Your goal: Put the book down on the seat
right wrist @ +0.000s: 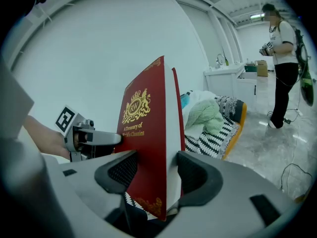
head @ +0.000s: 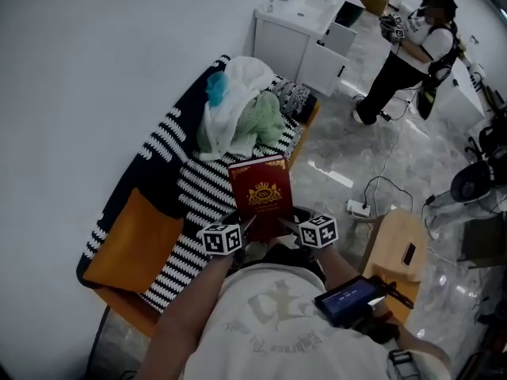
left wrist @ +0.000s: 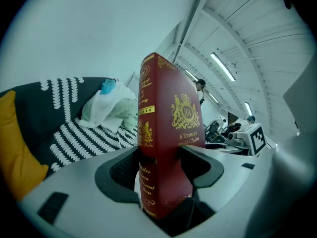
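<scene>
Left jaws: the left gripper (left wrist: pixel 161 165) squeezed the spine side of the red hard book with gold print (left wrist: pixel 167 118).
Right jaws: the right gripper (right wrist: pixel 156 171) squeezed its page side.
Book: it stood up between both grippers, over the seat.
Seat: a black-and-white striped sofa (head: pixel 198 192) with an orange cushion (head: pixel 131 248) and a pile of white and green cloths (head: pixel 238 109).
Room: white wall (head: pixel 103 46), shiny grey floor (head: pixel 372 157), white cabinet (head: pixel 305 42).
Hands: both grippers sat close together, near the holder's chest.

The cover of the red book (left wrist: pixel 168 118) reads "RW" and, below, "A Treasury of World's Classics".
</scene>
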`<state>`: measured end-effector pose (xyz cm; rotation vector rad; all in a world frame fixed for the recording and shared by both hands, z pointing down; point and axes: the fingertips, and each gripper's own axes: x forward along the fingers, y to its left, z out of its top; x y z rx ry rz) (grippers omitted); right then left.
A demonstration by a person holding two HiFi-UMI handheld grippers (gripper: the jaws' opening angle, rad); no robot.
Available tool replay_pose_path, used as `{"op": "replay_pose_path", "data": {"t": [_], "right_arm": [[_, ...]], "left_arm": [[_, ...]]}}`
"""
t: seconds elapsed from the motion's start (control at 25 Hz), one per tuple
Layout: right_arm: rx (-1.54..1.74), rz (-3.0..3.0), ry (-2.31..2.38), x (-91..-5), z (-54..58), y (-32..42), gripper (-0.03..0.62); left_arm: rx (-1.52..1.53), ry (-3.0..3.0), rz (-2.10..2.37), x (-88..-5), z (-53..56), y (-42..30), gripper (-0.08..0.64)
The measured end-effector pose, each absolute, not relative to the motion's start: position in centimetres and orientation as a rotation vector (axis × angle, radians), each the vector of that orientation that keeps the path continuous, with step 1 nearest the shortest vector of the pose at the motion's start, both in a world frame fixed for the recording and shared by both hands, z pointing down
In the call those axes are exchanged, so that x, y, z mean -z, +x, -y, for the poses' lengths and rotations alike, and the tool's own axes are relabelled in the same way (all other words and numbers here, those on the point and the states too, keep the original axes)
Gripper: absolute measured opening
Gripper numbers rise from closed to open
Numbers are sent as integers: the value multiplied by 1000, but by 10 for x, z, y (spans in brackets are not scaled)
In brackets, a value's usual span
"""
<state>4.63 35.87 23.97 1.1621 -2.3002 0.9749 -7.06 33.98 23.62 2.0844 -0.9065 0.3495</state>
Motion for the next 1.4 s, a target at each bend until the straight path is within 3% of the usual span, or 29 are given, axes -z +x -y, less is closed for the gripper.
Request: {"op": "replay_pose_path", "data": {"t": [0.44, 1.4], "right_arm": [[-1017, 2338, 1048, -251, -312, 26, 267], [-1215, 2264, 922, -304, -242, 58, 262]], "left_arm": [[-349, 1998, 994, -245, -302, -93, 272], [-404, 1791, 1019, -297, -237, -64, 268]]}}
